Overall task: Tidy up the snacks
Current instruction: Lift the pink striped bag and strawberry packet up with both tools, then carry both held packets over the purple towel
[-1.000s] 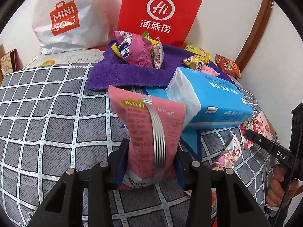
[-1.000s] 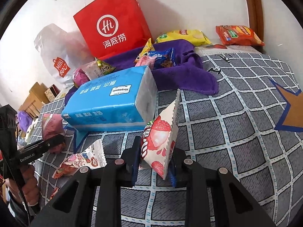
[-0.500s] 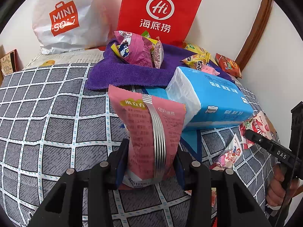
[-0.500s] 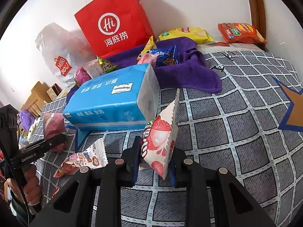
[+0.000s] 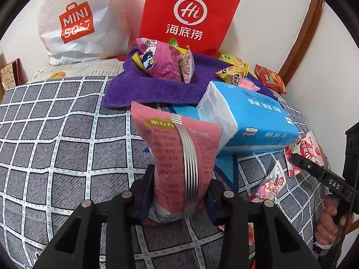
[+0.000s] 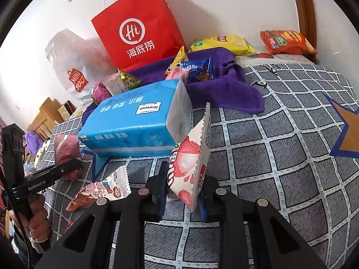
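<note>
The left gripper [image 5: 178, 196] is closing on an upright pink pack [image 5: 179, 157]; the right gripper [image 6: 182, 196] is clamping a lychee pack [image 6: 190, 165]. Both are hovering over the checked bedcover [image 6: 280, 157], a blue "Yunyexin" tissue pack [image 6: 134, 123] ahead, before the red "Hi" bag [image 6: 136, 27] and white "MINISO" bag [image 5: 76, 22].

"Hi" on red paper bag [image 5: 188, 18], "MINISO" on white plastic bag [image 5: 76, 25]

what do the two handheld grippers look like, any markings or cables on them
Both are matte black plastic. The left gripper and right gripper each have angular arms with round silver pivot bolts and blue pads inside the fingers. Seen from the side, the right one carries white "DAS" lettering, the left one "GenRobot.AI". A thin black cable runs down beside the right one's handle. No sleeves are visible.
</note>
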Demonstrator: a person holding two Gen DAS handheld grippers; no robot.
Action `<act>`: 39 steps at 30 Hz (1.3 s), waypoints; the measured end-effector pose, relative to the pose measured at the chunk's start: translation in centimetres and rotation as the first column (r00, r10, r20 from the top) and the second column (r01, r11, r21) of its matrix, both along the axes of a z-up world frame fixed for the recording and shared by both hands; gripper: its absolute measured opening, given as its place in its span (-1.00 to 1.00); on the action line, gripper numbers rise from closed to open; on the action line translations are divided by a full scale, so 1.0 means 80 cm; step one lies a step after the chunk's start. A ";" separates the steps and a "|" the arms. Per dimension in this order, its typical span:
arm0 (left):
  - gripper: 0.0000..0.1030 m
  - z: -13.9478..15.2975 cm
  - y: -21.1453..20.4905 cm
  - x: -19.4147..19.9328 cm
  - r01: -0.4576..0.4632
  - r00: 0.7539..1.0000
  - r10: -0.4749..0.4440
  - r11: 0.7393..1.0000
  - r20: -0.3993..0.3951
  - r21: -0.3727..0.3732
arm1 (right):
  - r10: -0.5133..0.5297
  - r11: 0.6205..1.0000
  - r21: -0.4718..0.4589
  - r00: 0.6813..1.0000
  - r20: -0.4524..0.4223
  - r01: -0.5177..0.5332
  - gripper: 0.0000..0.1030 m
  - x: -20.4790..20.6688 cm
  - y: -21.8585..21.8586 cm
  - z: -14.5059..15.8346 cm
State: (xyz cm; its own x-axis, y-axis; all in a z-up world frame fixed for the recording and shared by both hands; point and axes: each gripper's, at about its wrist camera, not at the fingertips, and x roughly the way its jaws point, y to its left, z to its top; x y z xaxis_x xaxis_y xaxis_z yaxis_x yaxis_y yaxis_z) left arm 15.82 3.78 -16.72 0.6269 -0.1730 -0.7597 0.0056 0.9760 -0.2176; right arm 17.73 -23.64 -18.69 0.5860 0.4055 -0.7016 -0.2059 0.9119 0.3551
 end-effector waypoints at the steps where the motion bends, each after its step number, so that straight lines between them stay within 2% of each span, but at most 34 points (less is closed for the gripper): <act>1: -0.31 0.003 0.000 -0.001 0.002 1.000 -0.002 1.000 0.001 0.002 | -0.005 1.000 -0.008 1.000 0.004 0.005 -0.56 -0.001 0.000 0.002; 3: -0.33 0.008 0.000 -0.004 0.007 1.000 -0.007 1.000 0.002 -0.004 | -0.011 1.000 -0.011 1.000 0.008 0.011 -0.56 -0.004 -0.001 0.010; 6: -0.34 0.021 0.002 -0.015 0.009 1.000 -0.009 1.000 0.013 -0.020 | -0.002 0.999 0.033 1.000 0.017 0.001 -0.56 -0.012 -0.004 0.028; 14: -0.37 0.052 0.006 -0.046 0.004 0.999 -0.004 1.000 0.046 0.009 | 0.013 0.999 0.039 0.997 0.080 -0.017 -0.56 -0.036 0.000 0.077; 24: -0.37 0.102 -0.001 -0.062 0.011 0.996 -0.014 0.999 0.090 0.033 | 0.000 0.999 -0.034 0.991 0.134 0.005 -0.56 -0.045 0.015 0.128; 30: -0.37 0.133 0.001 -0.058 0.015 0.994 -0.016 1.000 0.112 0.008 | 0.007 0.999 -0.046 0.985 0.174 0.001 -0.56 -0.038 0.027 0.166; 36: -0.37 0.171 -0.003 -0.045 0.001 0.988 -0.010 0.998 0.156 0.055 | 0.039 0.998 -0.063 0.969 0.242 -0.024 -0.56 -0.026 0.053 0.216; 39: -0.37 0.184 -0.001 -0.029 0.004 0.986 -0.012 0.999 0.164 0.045 | 0.059 0.998 -0.050 0.967 0.247 -0.048 -0.56 -0.009 0.064 0.234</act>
State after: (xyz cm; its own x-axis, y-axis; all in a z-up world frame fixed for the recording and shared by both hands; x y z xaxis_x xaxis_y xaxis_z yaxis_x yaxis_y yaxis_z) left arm 13.53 3.69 -2.00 0.7422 -0.1467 -0.6539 0.0455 0.9845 -0.1693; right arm 17.04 -18.52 0.02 0.7221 0.4137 -0.5544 -0.3318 0.9104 0.2472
